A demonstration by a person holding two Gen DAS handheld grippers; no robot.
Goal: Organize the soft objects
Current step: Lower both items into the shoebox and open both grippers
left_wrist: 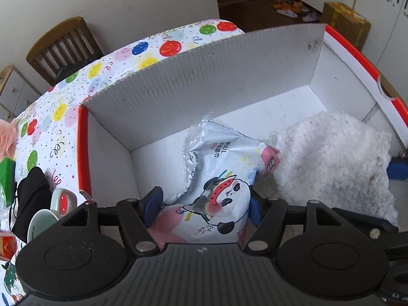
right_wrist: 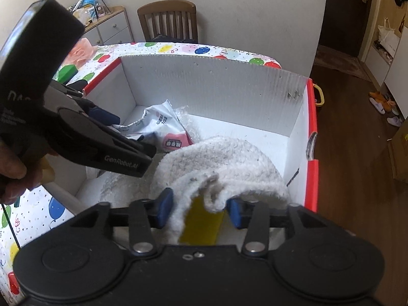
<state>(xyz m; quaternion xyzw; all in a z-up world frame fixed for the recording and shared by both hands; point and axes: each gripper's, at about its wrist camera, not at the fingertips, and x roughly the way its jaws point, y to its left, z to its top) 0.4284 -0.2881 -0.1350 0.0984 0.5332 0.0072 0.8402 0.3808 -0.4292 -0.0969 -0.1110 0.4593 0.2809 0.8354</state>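
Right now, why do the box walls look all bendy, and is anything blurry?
Left wrist view: the fisheye lens curves the box wall; the panda packet is sharp. Right wrist view: same bending; the fluffy white cloth looks clear, but the left gripper close up is slightly soft.

Left wrist view close above the white box [left_wrist: 204, 81] looking down inside, right wrist view likewise from its right, both sharing the box interior.

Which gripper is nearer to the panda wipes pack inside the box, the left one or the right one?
Left. The left gripper has the panda wipes pack between its fingers. The right gripper sits further right in the box, around the white fluffy cloth.
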